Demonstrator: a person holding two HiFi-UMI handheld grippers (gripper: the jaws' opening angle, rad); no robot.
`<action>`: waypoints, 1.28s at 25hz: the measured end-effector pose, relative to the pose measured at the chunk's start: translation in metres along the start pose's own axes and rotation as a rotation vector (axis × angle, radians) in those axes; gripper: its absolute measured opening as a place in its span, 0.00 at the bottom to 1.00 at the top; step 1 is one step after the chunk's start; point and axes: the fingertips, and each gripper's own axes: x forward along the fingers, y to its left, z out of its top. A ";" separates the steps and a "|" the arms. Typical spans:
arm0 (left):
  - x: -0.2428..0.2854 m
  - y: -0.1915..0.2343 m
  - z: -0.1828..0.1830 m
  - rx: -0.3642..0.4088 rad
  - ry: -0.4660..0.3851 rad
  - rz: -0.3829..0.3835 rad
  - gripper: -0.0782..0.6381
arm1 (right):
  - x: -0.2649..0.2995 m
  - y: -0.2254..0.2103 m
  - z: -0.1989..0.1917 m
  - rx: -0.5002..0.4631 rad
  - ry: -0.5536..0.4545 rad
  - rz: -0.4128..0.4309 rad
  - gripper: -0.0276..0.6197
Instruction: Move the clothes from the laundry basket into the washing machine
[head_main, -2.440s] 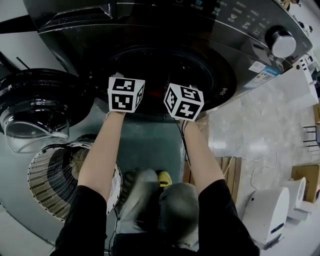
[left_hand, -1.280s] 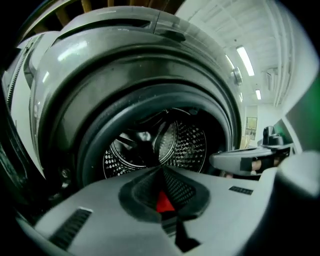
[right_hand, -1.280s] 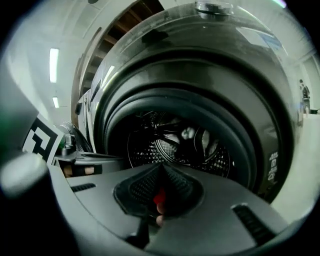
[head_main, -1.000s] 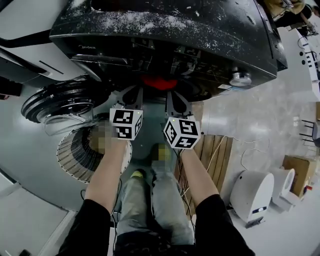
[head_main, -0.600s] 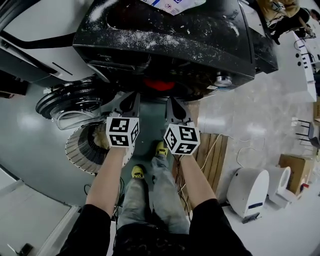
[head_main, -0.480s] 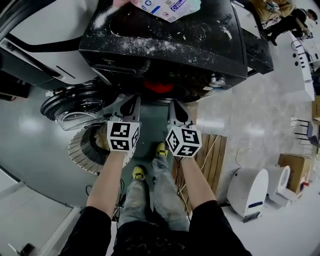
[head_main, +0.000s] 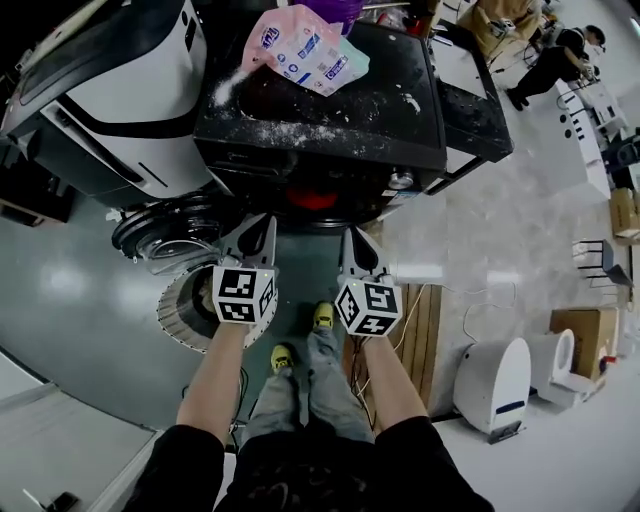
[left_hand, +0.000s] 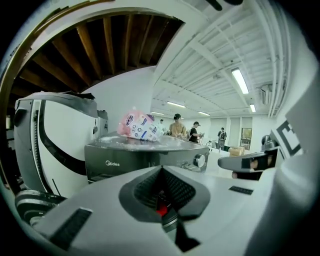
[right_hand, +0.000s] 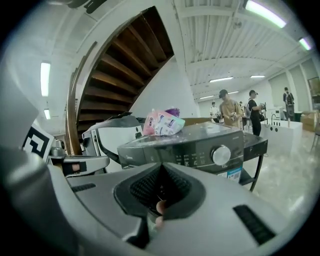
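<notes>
L tool (head_main: 262, 225), R tool (head_main: 352, 238): jaws together, nothing between. Held side by side, apart, aimed at washer (head_main: 320, 110). Just beyond tips, in drum mouth: red cloth (head_main: 315, 198). Door (head_main: 165, 232) open at left. Below L tool, on floor: basket (head_main: 178, 312), partly hidden; no cloth made out in it. On washer top: bag (head_main: 305, 50). Judged handling of clothes: soft, light, limp, not fragile; apt to drape and trail. Pinch at a bunched fold, not a thin edge; lift clear of basket rim and door seal.
</notes>
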 end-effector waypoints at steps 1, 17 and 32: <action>-0.006 -0.001 0.007 0.005 -0.005 -0.002 0.12 | -0.006 0.003 0.009 0.003 -0.014 -0.004 0.05; -0.080 -0.005 0.110 0.074 -0.073 -0.030 0.12 | -0.069 0.034 0.119 -0.082 -0.123 -0.010 0.05; -0.108 -0.023 0.166 0.173 -0.095 0.012 0.12 | -0.120 0.003 0.164 -0.110 -0.139 0.000 0.05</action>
